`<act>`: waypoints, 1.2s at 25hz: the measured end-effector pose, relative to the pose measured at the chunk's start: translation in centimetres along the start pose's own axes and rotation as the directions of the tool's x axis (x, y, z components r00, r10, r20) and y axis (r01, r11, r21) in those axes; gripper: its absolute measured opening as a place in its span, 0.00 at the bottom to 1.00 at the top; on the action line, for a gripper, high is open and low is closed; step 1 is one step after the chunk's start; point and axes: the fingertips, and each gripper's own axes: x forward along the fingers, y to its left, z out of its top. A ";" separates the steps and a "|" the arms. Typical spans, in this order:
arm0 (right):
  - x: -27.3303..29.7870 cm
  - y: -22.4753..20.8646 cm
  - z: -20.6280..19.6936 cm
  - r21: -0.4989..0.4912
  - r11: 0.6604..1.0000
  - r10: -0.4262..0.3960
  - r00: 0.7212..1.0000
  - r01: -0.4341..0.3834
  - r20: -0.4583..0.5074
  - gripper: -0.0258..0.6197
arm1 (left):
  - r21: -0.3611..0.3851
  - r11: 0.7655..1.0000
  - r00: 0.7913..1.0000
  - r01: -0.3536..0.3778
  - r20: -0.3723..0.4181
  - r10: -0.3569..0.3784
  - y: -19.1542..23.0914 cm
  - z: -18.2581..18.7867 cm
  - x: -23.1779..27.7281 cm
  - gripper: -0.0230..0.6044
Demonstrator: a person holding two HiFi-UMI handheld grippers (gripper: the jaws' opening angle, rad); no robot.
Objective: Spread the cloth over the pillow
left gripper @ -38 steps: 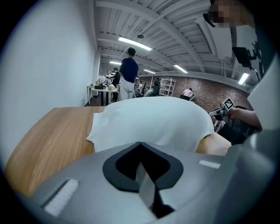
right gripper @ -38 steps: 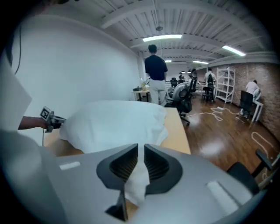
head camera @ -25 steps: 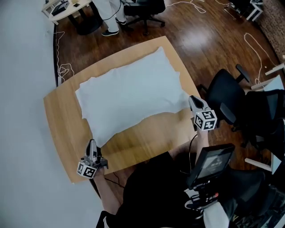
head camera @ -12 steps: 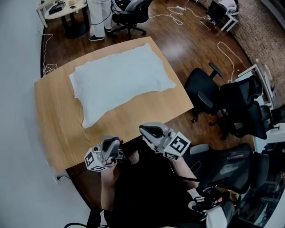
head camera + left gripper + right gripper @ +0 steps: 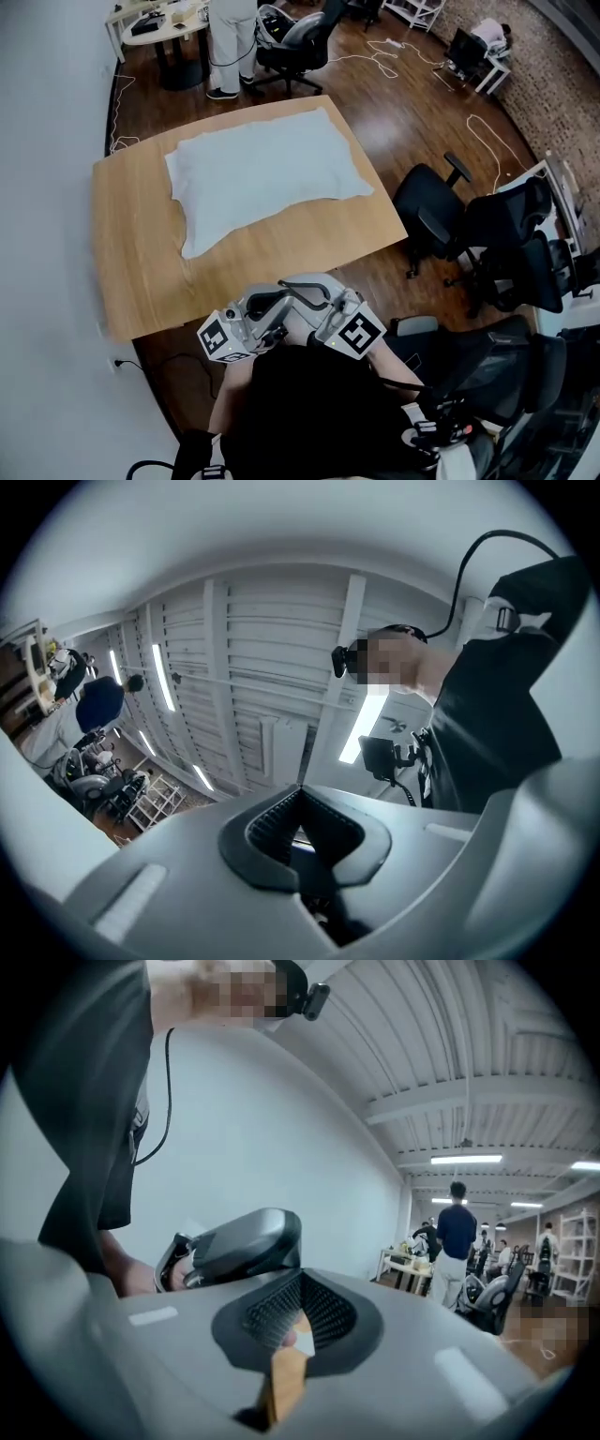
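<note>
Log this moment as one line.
cloth: spread on table | left gripper: shut, empty | right gripper: shut, empty

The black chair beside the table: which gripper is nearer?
Right. The right gripper is at the person's chest, on the side of the chair; the left gripper is beside it, farther away.

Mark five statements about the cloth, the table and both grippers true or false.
1. The white cloth lies spread on the wooden table. True.
2. The left gripper and right gripper are near the chest of the person, off the table. True.
3. The left gripper grips a corner of the cloth. False: its jaws are shut on nothing.
4. The right gripper's jaws stand wide open. False: they are shut and empty.
5. A black office chair stands off the table's right side. True.
</note>
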 end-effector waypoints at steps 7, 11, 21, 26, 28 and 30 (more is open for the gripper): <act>-7.9 -1.5 -1.5 0.127 0.992 -0.033 0.999 0.027 0.043 0.04 | 0.076 0.997 0.988 0.029 -0.151 -0.017 -4.1 -5.6 5.7 0.04; -11.8 -1.2 -3.4 0.177 0.983 0.039 0.998 -0.048 0.050 0.04 | 0.096 0.995 0.971 0.004 -0.237 0.019 -6.2 -9.4 7.4 0.04; -19.2 -0.4 -5.1 0.182 0.965 0.158 0.974 -0.186 0.161 0.04 | 0.104 0.992 0.933 -0.069 -0.344 0.101 -10.5 -16.0 10.3 0.04; -21.0 -0.6 -5.4 0.139 0.968 0.187 0.969 -0.210 0.164 0.04 | 0.131 0.990 0.922 -0.045 -0.377 0.092 -11.3 -17.3 11.7 0.04; -21.7 -1.6 -5.6 0.126 0.974 0.169 0.973 -0.190 0.157 0.04 | 0.145 0.989 0.927 -0.040 -0.364 0.091 -10.9 -17.0 12.1 0.04; -22.3 -3.3 -5.2 0.183 0.974 0.095 0.974 -0.133 0.206 0.04 | 0.152 0.986 0.938 -0.071 -0.325 0.117 -9.9 -15.7 11.9 0.04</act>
